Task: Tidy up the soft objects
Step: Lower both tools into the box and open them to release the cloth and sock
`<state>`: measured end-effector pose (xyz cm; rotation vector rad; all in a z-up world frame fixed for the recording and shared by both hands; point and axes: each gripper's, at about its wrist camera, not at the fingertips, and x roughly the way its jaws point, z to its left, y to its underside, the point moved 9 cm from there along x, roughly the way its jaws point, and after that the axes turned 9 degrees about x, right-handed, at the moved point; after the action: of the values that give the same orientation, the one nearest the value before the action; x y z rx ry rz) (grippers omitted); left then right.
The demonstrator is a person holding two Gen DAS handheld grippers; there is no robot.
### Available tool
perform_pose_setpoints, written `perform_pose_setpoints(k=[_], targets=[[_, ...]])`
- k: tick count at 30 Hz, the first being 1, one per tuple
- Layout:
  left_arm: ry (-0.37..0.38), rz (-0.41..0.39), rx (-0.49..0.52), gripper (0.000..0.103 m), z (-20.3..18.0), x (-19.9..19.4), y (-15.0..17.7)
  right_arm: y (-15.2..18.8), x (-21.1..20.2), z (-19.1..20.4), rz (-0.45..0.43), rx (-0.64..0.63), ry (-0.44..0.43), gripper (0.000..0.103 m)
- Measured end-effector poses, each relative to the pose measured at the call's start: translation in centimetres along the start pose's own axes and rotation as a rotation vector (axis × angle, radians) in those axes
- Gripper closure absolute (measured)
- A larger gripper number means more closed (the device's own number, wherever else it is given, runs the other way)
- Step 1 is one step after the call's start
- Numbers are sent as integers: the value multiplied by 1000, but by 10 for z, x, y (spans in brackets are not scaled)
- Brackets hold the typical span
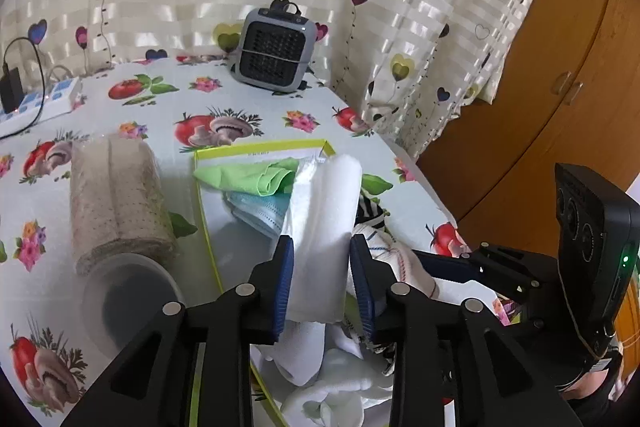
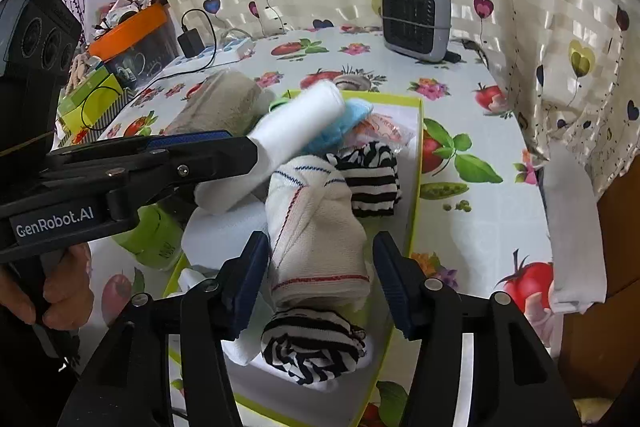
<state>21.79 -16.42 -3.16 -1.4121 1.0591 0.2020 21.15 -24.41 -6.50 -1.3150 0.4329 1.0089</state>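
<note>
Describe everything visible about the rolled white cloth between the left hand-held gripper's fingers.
The rolled white cloth is a soft, plain white bundle, thick like towelling or padding, rolled lengthwise. It sits slanted between the blue pads of the left hand-held gripper, its far end raised above the yellow-green box. A gap shows at the right pad, so it looks loosely held at most. Below lie a green cloth, a blue face mask and other socks.

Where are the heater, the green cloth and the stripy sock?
heater (image 1: 274, 53): left wrist view, on its dark front grille.
green cloth (image 1: 252, 175): left wrist view, on its folded middle.
stripy sock (image 2: 372, 183): right wrist view, on its striped side.
</note>
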Motion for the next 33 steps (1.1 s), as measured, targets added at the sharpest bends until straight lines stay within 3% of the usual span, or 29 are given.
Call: perform_pose_setpoints(k=[8, 12, 15, 29, 33], targets=[[-51, -15, 26, 75, -3, -11, 1, 0, -20, 0, -58, 46, -32, 48], [-72, -24, 35, 75, -4, -17, 1, 2, -24, 3, -76, 54, -42, 62], [-83, -30, 42, 75, -5, -21, 1, 3, -20, 3, -74, 59, -44, 64], [-103, -26, 31, 75, 0, -26, 9, -6, -13, 1, -90, 96, -67, 64], [-104, -19, 1, 75, 8, -24, 11, -5, -9, 1, -60, 99, -86, 64]])
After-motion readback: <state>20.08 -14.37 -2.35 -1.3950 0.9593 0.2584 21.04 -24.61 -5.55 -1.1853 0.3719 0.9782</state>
